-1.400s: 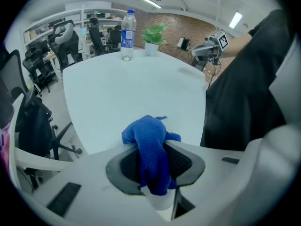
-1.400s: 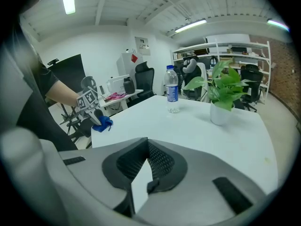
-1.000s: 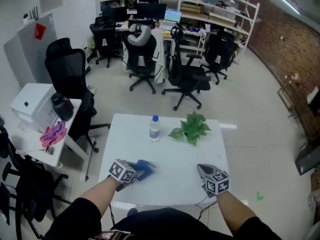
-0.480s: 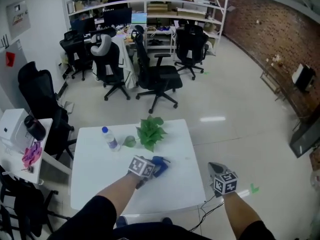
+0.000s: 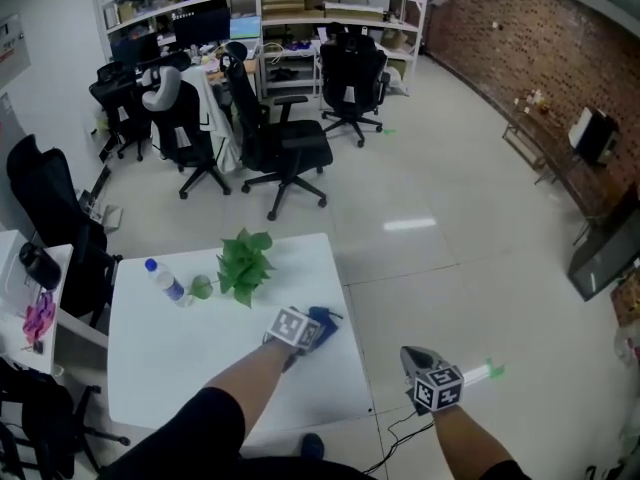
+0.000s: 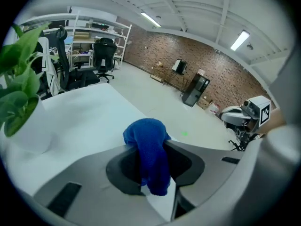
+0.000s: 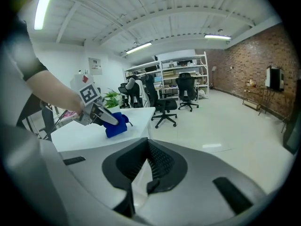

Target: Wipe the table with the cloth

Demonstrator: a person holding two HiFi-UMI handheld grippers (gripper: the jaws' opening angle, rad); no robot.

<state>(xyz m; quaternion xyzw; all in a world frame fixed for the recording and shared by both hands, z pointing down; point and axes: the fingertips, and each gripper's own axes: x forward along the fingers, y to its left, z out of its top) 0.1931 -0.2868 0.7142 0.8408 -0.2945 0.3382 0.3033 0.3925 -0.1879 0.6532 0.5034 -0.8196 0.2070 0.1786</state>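
Note:
The white table (image 5: 160, 368) lies at the lower left of the head view. My left gripper (image 5: 315, 330) is over its right part, shut on a bunched blue cloth (image 5: 324, 322). In the left gripper view the cloth (image 6: 149, 157) hangs pinched between the jaws, its top bulging above the tabletop (image 6: 89, 112). My right gripper (image 5: 412, 354) is past the table's right edge, over the floor, with its jaws together and nothing in them. The right gripper view looks along those closed jaws (image 7: 147, 143) at the left gripper (image 7: 101, 114) and the cloth (image 7: 116, 125).
A potted green plant (image 5: 245, 263), a water bottle (image 5: 165, 281) and a small green item (image 5: 202, 287) stand at the table's far side. Black office chairs (image 5: 285, 148) and shelving (image 5: 270, 8) fill the back. A side table (image 5: 15, 298) stands at the left.
The view has swung so the table now sits left. My left gripper carried the cloth across toward the table's right edge. The right gripper went from the tabletop to beyond the right edge.

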